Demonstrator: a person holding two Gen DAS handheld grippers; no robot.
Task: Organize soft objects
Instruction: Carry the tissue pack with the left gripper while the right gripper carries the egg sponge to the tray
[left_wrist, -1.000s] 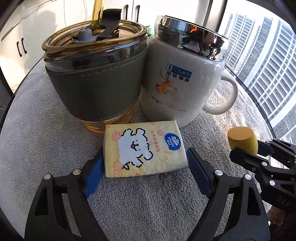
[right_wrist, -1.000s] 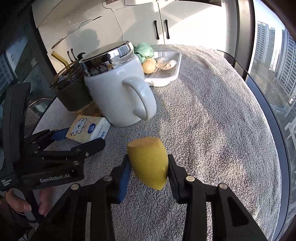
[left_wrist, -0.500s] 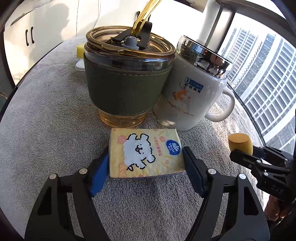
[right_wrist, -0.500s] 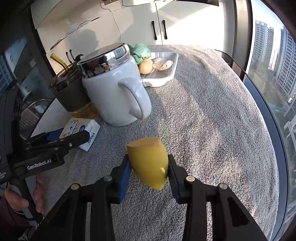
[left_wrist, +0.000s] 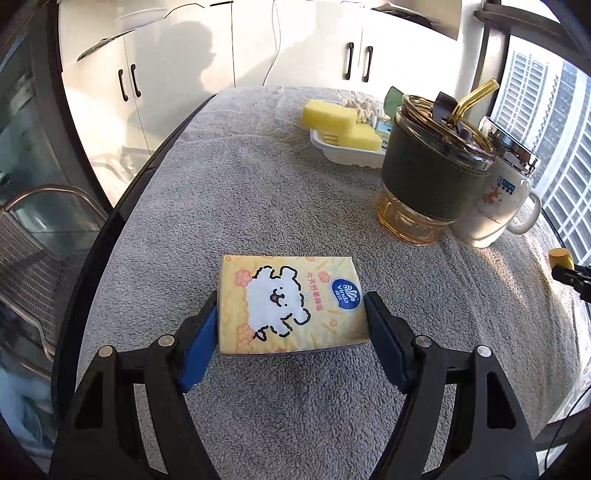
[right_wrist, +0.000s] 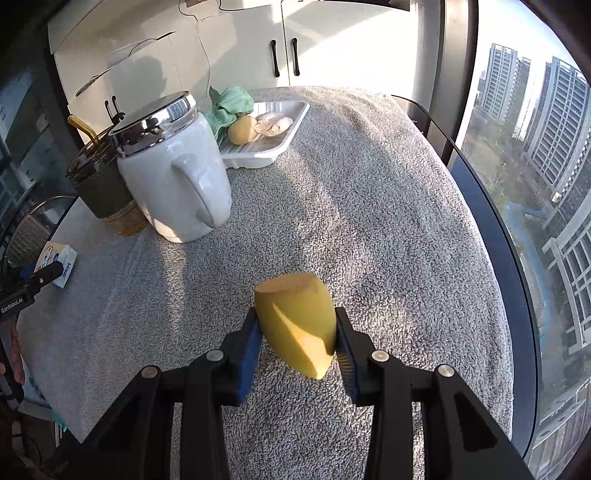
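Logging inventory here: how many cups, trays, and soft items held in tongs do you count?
Cups: 2 (tumbler, mug)
Trays: 1 (white tray)
Held soft items: 2 (tissue pack, sponge)
Total: 5

Readable print on my two views

"Vinda" on the tissue pack (left_wrist: 290, 304) I hold; "GenRobot.AI" on my left gripper (right_wrist: 16, 301); mug (left_wrist: 495, 199) logo unreadable.

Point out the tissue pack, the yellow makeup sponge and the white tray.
tissue pack (left_wrist: 291, 302), left wrist view, on the printed top face.
yellow makeup sponge (right_wrist: 295, 325), right wrist view, on its rounded side.
white tray (right_wrist: 258, 157), right wrist view, on its near rim.
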